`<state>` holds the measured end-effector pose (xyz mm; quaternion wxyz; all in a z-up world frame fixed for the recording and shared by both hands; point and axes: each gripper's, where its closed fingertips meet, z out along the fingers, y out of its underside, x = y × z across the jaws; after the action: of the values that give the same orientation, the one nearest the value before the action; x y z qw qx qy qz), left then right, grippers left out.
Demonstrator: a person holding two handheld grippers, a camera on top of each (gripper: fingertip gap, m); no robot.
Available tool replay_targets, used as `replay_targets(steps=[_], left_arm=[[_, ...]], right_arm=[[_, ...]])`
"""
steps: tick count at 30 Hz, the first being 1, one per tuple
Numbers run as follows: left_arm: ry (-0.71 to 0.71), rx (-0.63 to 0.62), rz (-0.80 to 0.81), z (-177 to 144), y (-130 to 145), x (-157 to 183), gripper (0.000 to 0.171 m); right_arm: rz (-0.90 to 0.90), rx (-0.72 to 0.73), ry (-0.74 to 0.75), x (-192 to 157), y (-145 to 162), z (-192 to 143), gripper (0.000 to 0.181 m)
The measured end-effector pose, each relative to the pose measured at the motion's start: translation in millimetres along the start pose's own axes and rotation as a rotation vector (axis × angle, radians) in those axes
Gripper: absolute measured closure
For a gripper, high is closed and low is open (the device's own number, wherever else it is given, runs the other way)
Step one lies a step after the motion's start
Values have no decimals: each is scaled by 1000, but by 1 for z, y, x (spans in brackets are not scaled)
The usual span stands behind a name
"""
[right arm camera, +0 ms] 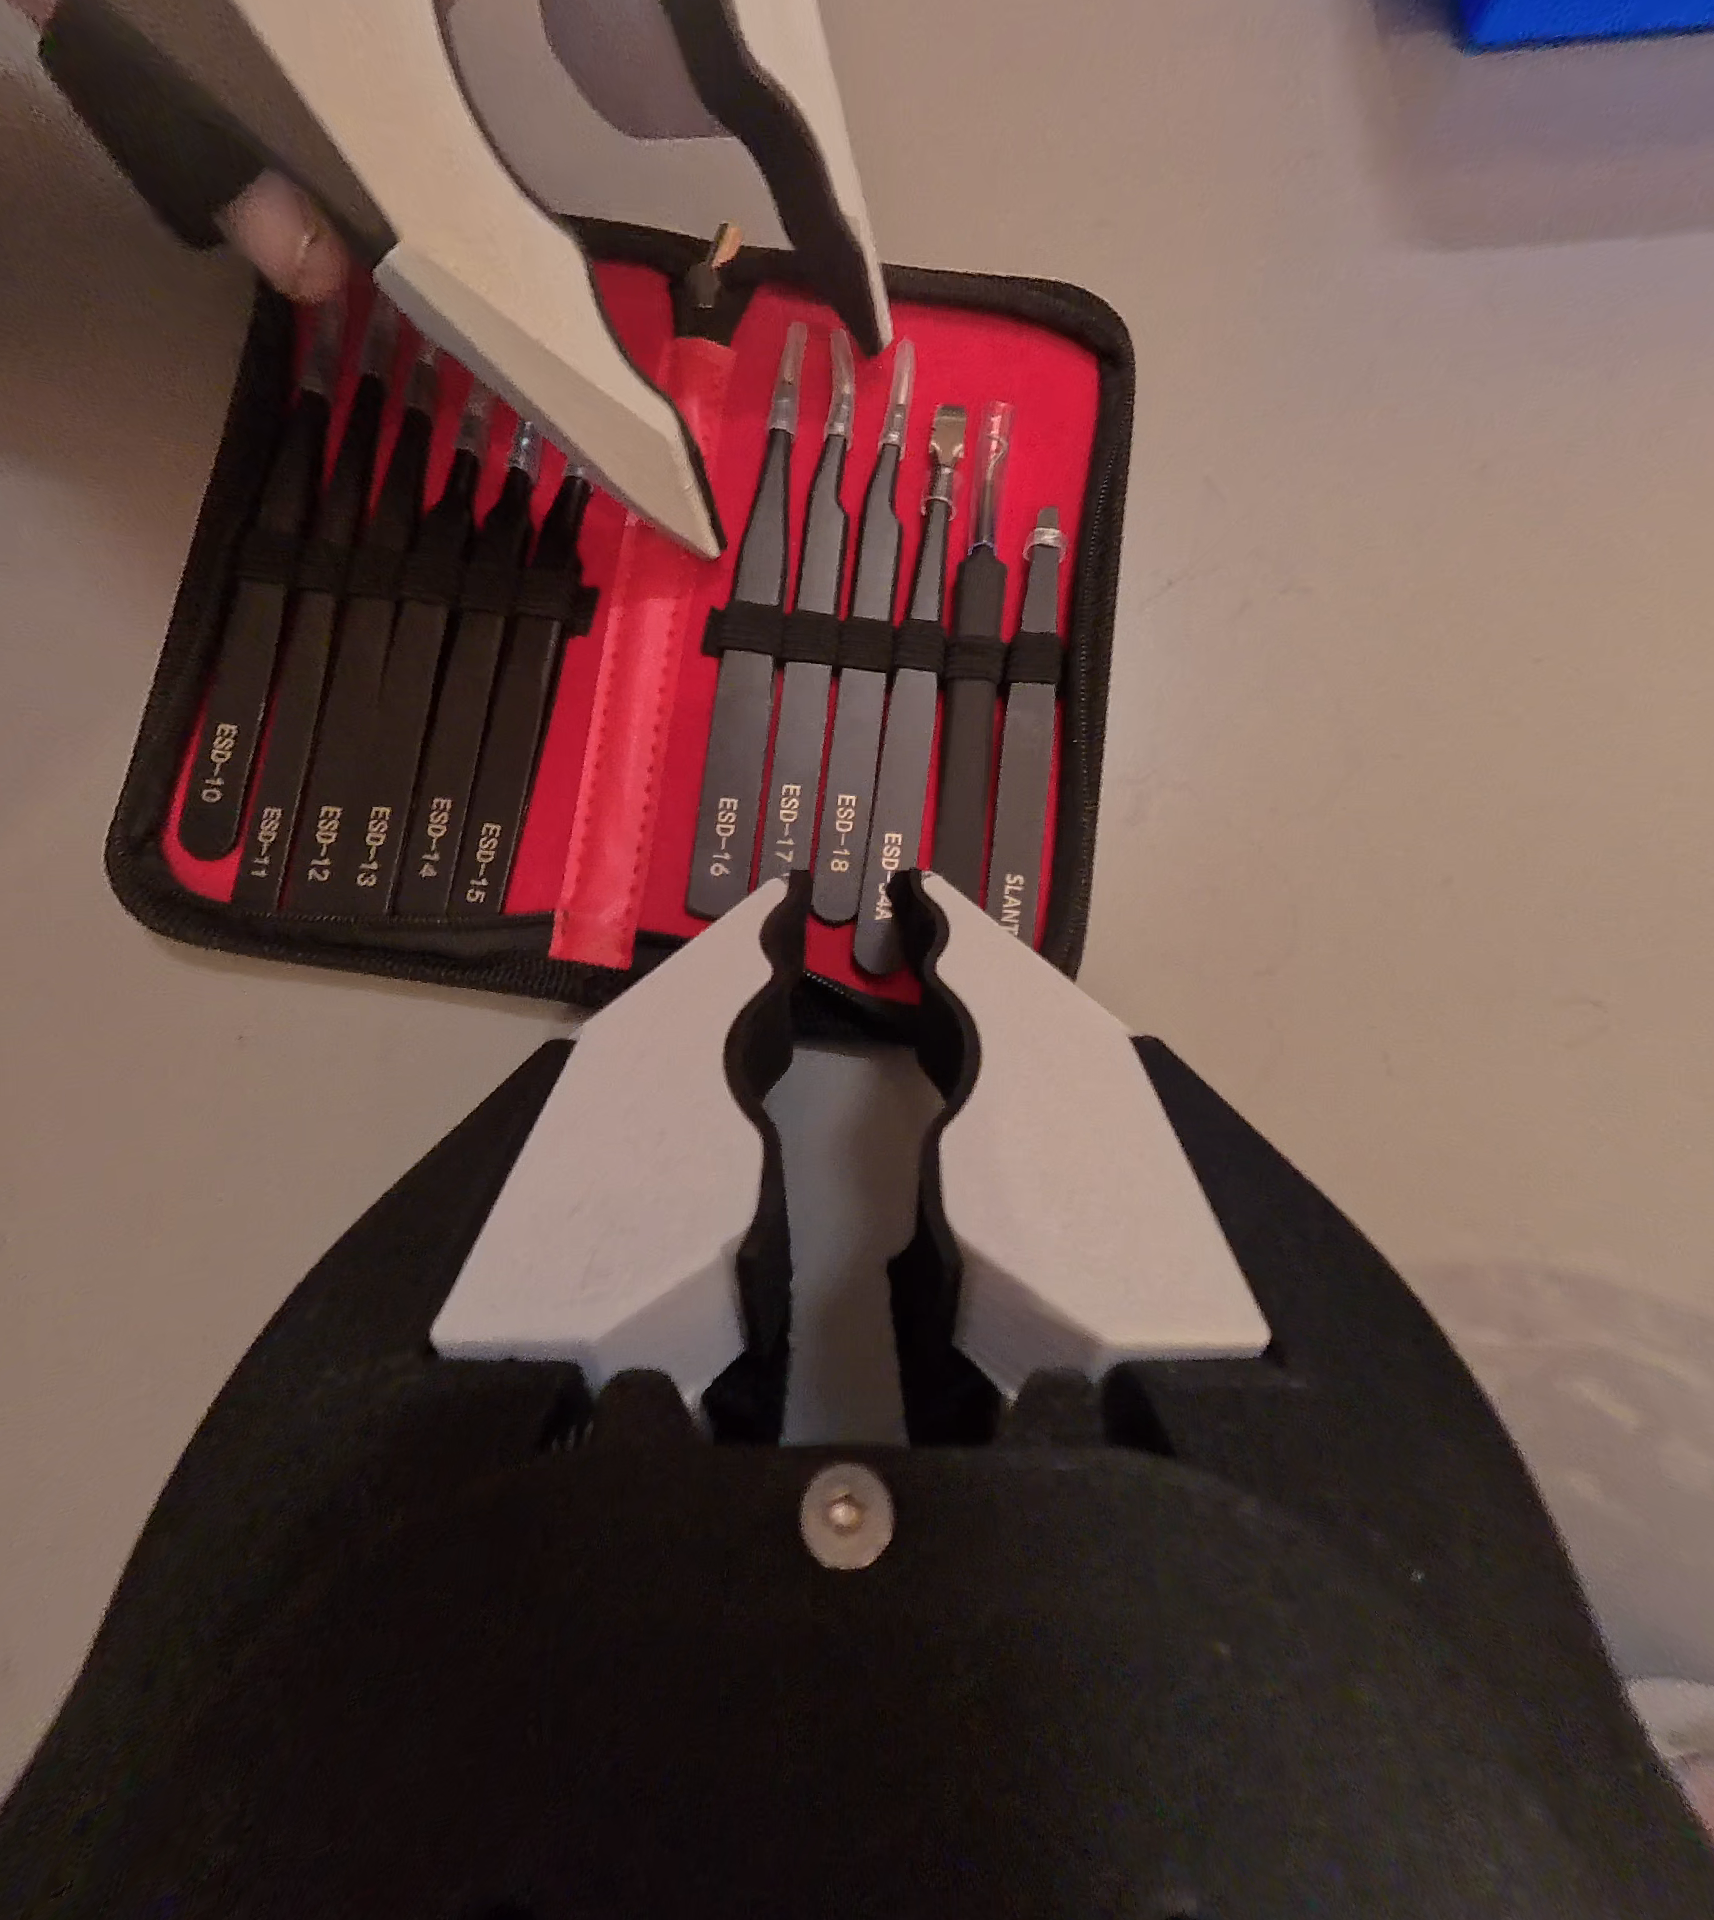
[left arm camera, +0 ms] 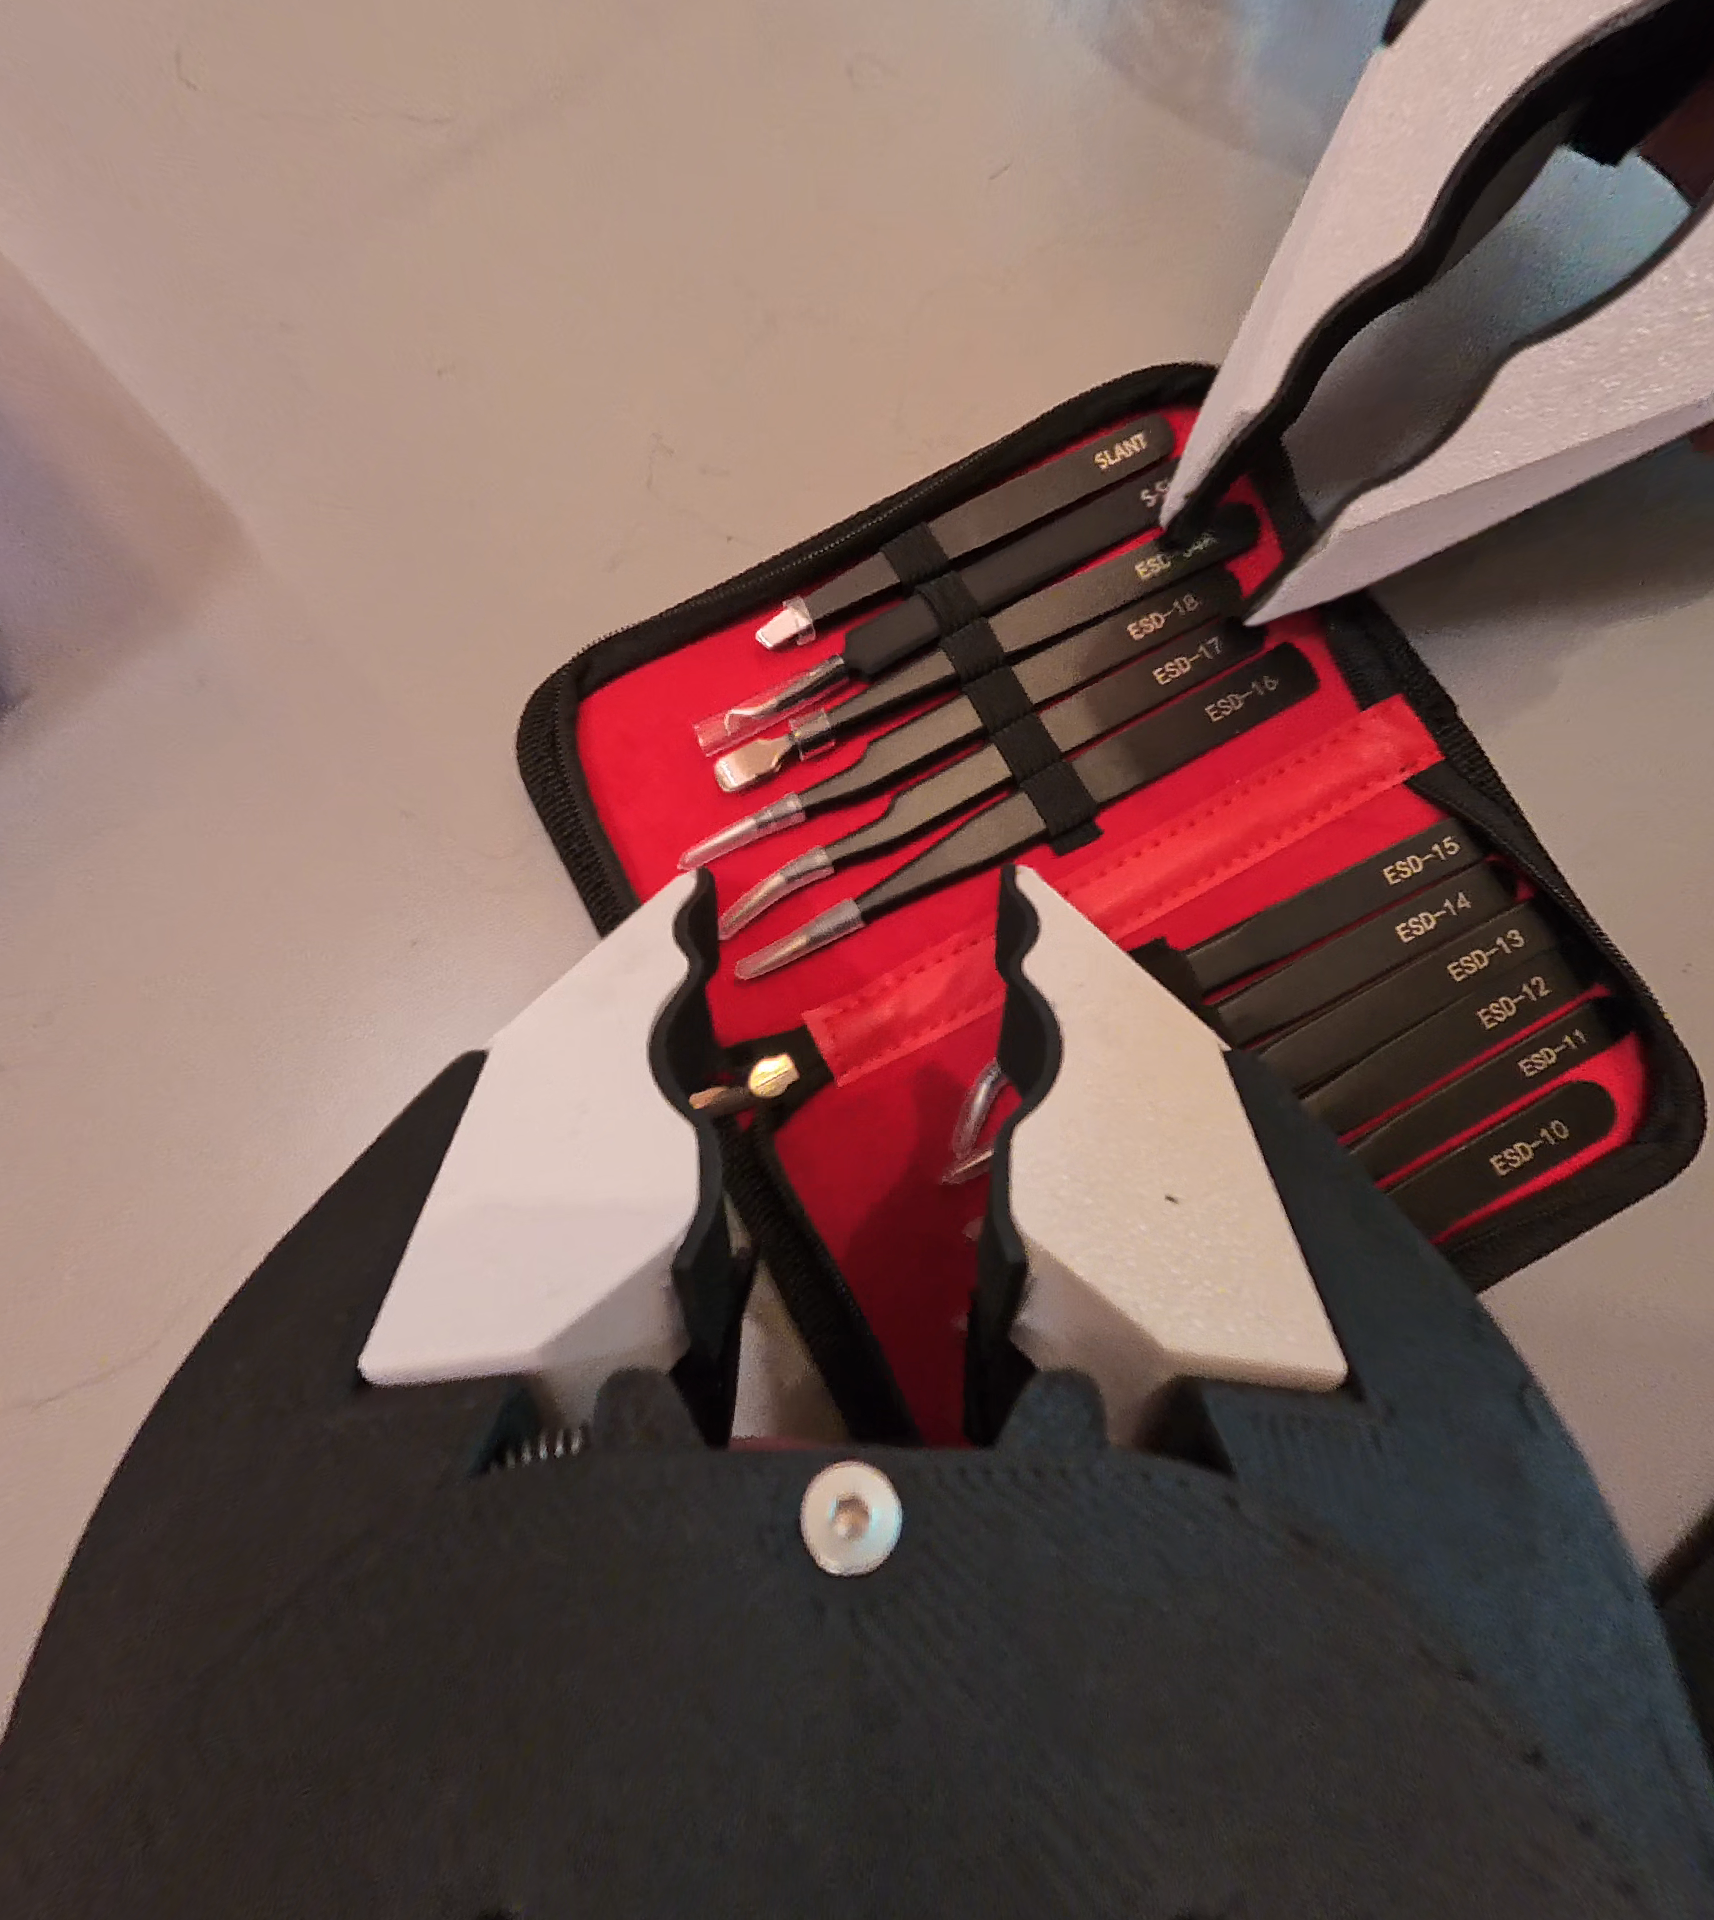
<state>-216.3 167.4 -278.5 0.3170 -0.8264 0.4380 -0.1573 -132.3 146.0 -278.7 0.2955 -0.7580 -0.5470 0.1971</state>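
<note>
Tweezers, black and slim, are lying in an opened zip case [right arm camera: 1102, 343] with red lining, which is resting flat on the pale table [right arm camera: 1455, 727]. Going left to right in the right wrist view, six tweezers [right arm camera: 396, 665] are sitting on the left panel, then a red centre strip [right arm camera: 624, 727], then six more tweezers [right arm camera: 863, 665] on the right panel: twelve in all. One black elastic band [right arm camera: 874, 642] is crossing each row, apparently to keep the tools from sliding, and clear caps are covering most tips.

The left gripper [right arm camera: 799, 452] is hovering with its jaws spread wide over the capped tips and the centre strip, gripping nothing. The right gripper [right arm camera: 853, 883] is reaching at the handle ends of the right row, its jaws parted by a narrow gap around one handle [right arm camera: 884, 904]; whether they are pinching it, I cannot tell. A blue object [right arm camera: 1642, 21] is lying far off.
</note>
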Motion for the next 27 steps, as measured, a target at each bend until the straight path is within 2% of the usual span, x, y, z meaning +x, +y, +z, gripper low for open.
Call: replay_targets(steps=[9,12,16,22,27], left_arm=[[56,-34,11,6,-2,2,122],[59,-30,2,6,-2,2,122],[48,-35,4,5,-1,1,122],[51,-39,1,5,0,0,121],[57,-26,-5,5,0,2,125]], right_arm=[[-67,-24,9,-2,6,-5,167],[-87,-15,3,-4,6,-8,177],[-118,-27,6,-6,8,-9,178],[-89,-9,-38,-9,8,-6,179],[-77,-11,21,-4,7,-2,181]])
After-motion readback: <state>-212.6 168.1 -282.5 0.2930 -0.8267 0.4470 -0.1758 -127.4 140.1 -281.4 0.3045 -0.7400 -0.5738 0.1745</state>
